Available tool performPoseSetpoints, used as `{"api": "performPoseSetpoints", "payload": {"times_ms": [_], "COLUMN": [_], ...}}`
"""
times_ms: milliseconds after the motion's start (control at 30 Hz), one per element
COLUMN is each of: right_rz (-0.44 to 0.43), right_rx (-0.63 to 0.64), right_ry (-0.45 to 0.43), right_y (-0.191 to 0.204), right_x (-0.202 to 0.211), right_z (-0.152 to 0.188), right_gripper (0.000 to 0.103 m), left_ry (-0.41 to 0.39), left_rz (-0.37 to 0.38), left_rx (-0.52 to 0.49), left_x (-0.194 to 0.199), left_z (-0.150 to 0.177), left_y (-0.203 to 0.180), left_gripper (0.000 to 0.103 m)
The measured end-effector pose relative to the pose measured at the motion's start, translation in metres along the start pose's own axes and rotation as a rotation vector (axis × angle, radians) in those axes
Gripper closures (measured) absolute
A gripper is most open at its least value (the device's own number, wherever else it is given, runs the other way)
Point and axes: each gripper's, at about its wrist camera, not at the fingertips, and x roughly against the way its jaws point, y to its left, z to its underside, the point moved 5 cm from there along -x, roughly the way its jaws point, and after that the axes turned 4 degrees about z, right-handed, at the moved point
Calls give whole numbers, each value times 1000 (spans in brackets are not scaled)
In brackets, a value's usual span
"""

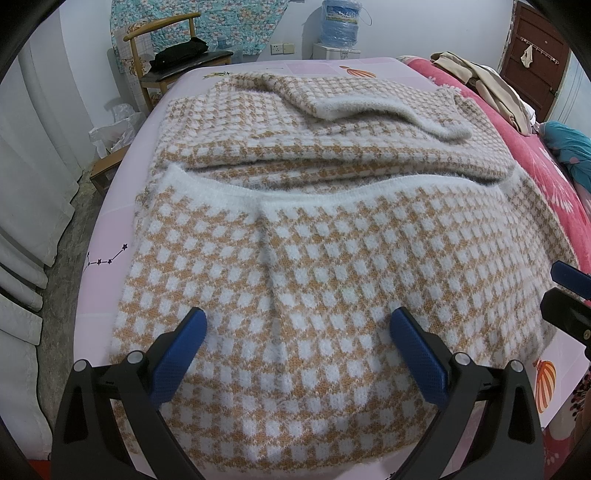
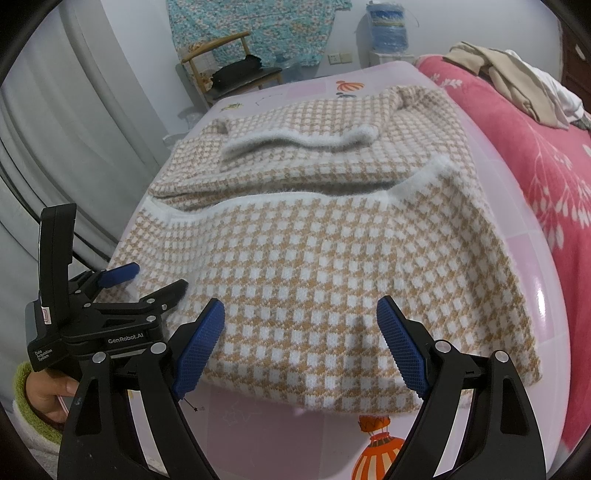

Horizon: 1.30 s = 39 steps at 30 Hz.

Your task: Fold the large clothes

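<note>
— What's nearest you?

— My left gripper [image 1: 297, 321], blue pads spread apart and clamping nothing, hangs over the near part of the fuzzy tan-and-white checked knit sweater [image 1: 317, 266]. My right gripper [image 2: 300, 314] is spread just as wide and empty too, poised above the sweater's near hem.

— Where is the sweater lying?

— On the pink printed bedsheet [image 2: 258, 417], its lower half doubled up so the white hem band crosses the middle, a white-cuffed sleeve folded across the far part.

— Anything beside it?

— A red floral blanket [image 2: 528, 155] to the right, beige clothes [image 2: 506, 74] heaped on it.

— And beyond?

— A wooden chair [image 1: 162, 55] and a blue water jug [image 1: 341, 22] by the wall.
</note>
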Motion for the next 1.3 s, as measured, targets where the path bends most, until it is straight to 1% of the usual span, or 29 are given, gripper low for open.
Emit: {"api": "performPoseSetpoints", "payload": {"times_ms": [1300], "right_rz": [-4], "right_rx": [2], "right_ry": [-1], "right_y": [-3], "right_x": [0], "right_z": [2], "right_gripper": [23], "left_ry": [-2], "left_rz": [0], "left_rx": [0], "left_x": [0], "left_z": [0], "left_y": [0], "left_gripper": [5]}}
